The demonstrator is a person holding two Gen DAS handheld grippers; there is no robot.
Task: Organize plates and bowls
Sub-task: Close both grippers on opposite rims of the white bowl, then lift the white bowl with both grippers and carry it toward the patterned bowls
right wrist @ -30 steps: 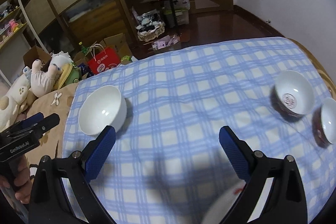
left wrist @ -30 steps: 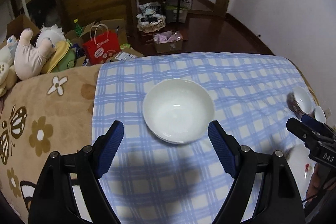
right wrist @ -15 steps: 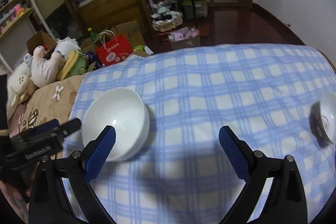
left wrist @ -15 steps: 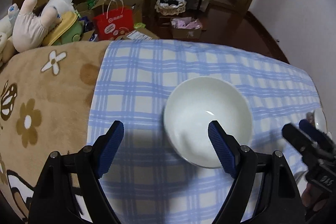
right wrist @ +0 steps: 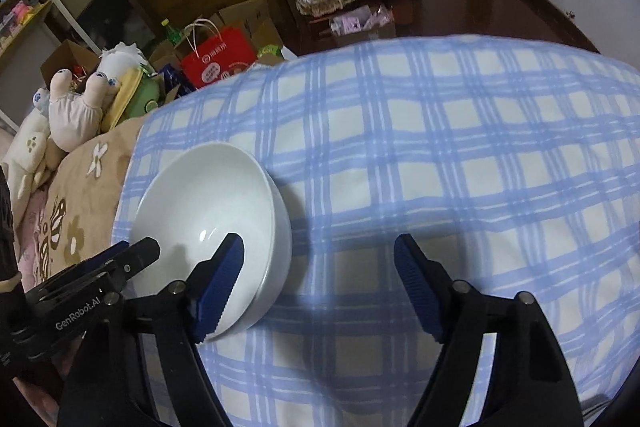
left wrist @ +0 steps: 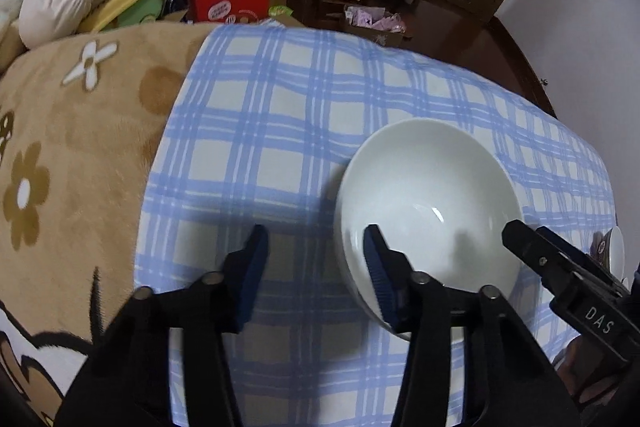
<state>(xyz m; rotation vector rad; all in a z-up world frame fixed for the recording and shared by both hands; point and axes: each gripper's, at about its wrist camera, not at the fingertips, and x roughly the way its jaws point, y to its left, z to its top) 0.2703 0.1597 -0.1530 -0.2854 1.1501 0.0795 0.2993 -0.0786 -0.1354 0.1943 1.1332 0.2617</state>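
Straddling the white bowl (left wrist: 428,203) rim lower right, your left gripper (left wrist: 316,267) and right gripper (right wrist: 320,279) have been closing but aren't clamped yet; seat pads deeper b4 squeezing.

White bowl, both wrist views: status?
Left gripper and right gripper open, closing, each straddling the rim. Round white ceramic bowl on blue checked cloth. Nothing obstructing.
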